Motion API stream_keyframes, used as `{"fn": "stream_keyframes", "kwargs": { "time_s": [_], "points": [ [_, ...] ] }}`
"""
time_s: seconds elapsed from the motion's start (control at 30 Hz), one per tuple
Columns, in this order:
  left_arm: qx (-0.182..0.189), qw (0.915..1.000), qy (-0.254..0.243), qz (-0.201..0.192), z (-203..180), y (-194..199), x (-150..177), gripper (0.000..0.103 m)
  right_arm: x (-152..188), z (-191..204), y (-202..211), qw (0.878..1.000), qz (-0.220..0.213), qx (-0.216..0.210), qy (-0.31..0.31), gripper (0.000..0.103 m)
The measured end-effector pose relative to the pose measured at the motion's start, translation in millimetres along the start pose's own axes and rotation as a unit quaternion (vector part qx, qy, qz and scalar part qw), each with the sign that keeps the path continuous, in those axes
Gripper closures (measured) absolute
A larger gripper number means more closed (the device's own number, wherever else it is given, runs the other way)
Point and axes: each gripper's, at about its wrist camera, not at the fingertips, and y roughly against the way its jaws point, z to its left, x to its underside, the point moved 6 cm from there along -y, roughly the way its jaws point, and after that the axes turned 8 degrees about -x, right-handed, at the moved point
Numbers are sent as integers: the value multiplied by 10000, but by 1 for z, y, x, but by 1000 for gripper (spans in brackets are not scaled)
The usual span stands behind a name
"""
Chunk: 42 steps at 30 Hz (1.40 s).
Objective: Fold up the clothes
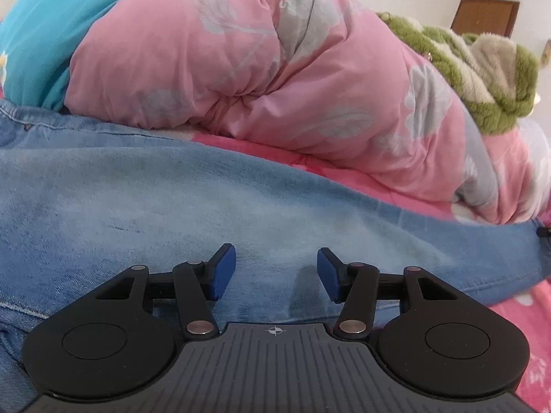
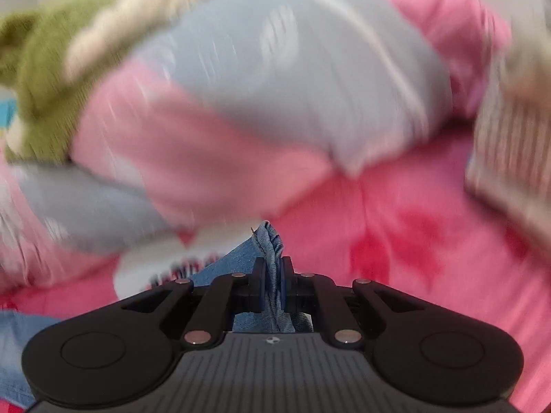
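Observation:
Light blue jeans (image 1: 144, 199) lie spread across the pink bed sheet (image 1: 523, 306), filling the lower half of the left wrist view. My left gripper (image 1: 276, 272) hovers just above the denim, open, with nothing but flat fabric showing between its blue pads. In the right wrist view, which is blurred by motion, my right gripper (image 2: 272, 275) is shut on a bunched end of the jeans (image 2: 270, 241). The denim pokes up past the fingertips and trails back towards the camera.
A bulky pink quilt with grey leaf print (image 1: 261, 69) is heaped right behind the jeans. A turquoise cushion (image 1: 44, 34) lies at the far left. A green and cream knitted garment (image 1: 482, 69) rests on the quilt's right end. A brown door (image 1: 485, 17) stands beyond.

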Motion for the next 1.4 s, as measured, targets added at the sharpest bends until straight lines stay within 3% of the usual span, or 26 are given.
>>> {"fn": "stream_keyframes", "kwargs": {
  "time_s": [0.17,0.3,0.37,0.4,0.43,0.47,0.57,0.6,0.67,0.77,0.87,0.93,1.1,1.17,1.27,1.37,1.4],
  "points": [
    [2,9999,117,-88,2,0,1,51,-17,0,-15,9996,-170,150,162,96],
    [4,9999,113,-87,2,-1,2,51,6,-14,-53,9975,223,613,269,95],
    [8,9999,118,-88,2,-1,2,51,19,-32,-68,9925,463,1119,136,95],
    [14,9999,124,-88,2,-1,2,51,21,-46,-65,9898,422,1360,-79,92],
    [21,9999,131,-89,2,-1,2,51,20,-64,-58,9882,347,1397,-513,84],
    [30,9999,140,-90,3,-1,2,51,19,-82,-50,9854,257,1335,-1027,84],
    [54,9998,173,-92,4,-1,2,51,21,-121,-12,9582,-23,505,-2817,82],
    [39,9998,171,-85,3,-1,1,51,21,-115,-2,9598,-14,317,-2790,82],
    [-109,9999,112,-69,2,3,-1,51,19,-72,9,9776,222,-97,-2089,82],
    [-654,9978,-114,-54,-1,13,-5,51,17,-8,26,9907,573,-717,-1008,82],
    [-884,9961,-53,34,5,25,-6,50,32,86,17,9824,1143,-1414,437,82],
    [-981,9951,15,92,15,32,-7,50,53,137,4,9702,1271,-1538,1375,82],
    [-1412,9897,226,43,63,61,-18,50,101,148,-24,9541,1484,-1637,2020,81],
    [-1481,9883,361,31,86,71,-20,50,97,107,-14,9596,1392,-1766,1692,83],
    [-1526,9872,472,-14,113,79,-22,50,89,44,9,9691,1592,-1530,1096,83],
    [-1541,9861,621,-68,131,78,-23,50,76,27,28,9769,1684,-828,1022,80],
    [-1551,9856,668,-100,136,77,-23,50,70,37,34,9774,1608,-803,1112,80]
  ]
}}
